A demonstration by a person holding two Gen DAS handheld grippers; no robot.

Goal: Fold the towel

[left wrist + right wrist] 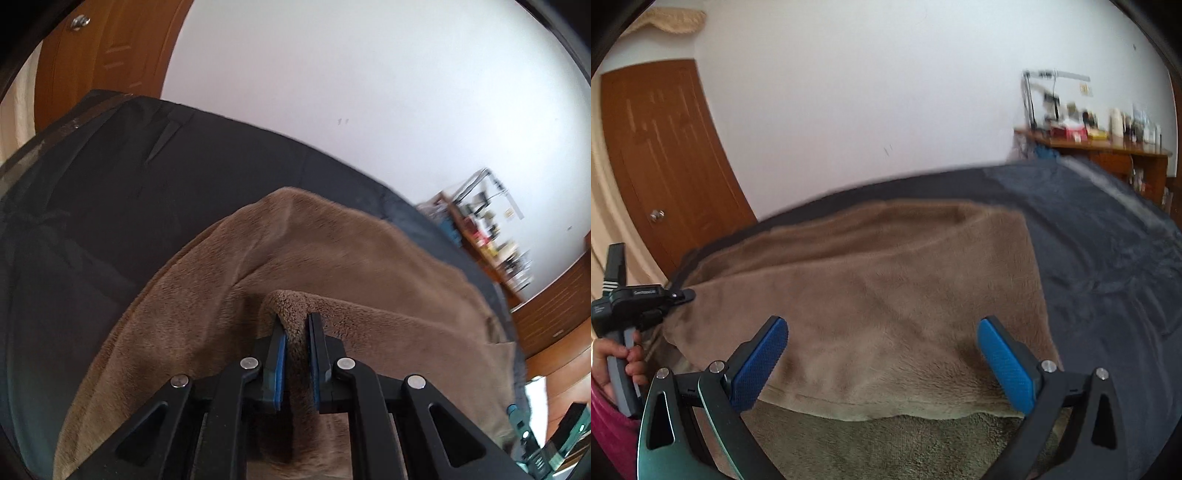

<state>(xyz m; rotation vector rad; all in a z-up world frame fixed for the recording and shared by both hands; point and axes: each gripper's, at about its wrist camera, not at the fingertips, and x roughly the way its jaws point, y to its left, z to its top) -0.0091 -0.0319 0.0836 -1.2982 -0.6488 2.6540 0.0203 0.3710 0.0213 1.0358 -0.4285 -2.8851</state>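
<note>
A corner of the brown towel (295,258), spread on the dark bed (92,221), is clamped in the left gripper (295,332) so a fold can be carried over; the right gripper (882,365) is held wide apart above the near edge, holding nothing.

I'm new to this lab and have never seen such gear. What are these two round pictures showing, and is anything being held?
A person holds a hand-operated gripper in each hand; a fisheye camera on each looks along its jaws. The left-hand view shows the left gripper pinched shut on a fold of the brown towel. The right-hand view shows the right gripper wide open and empty above the same towel, which lies on a dark bedcover. At its left edge, a hand grips the left tool's handle.
</note>
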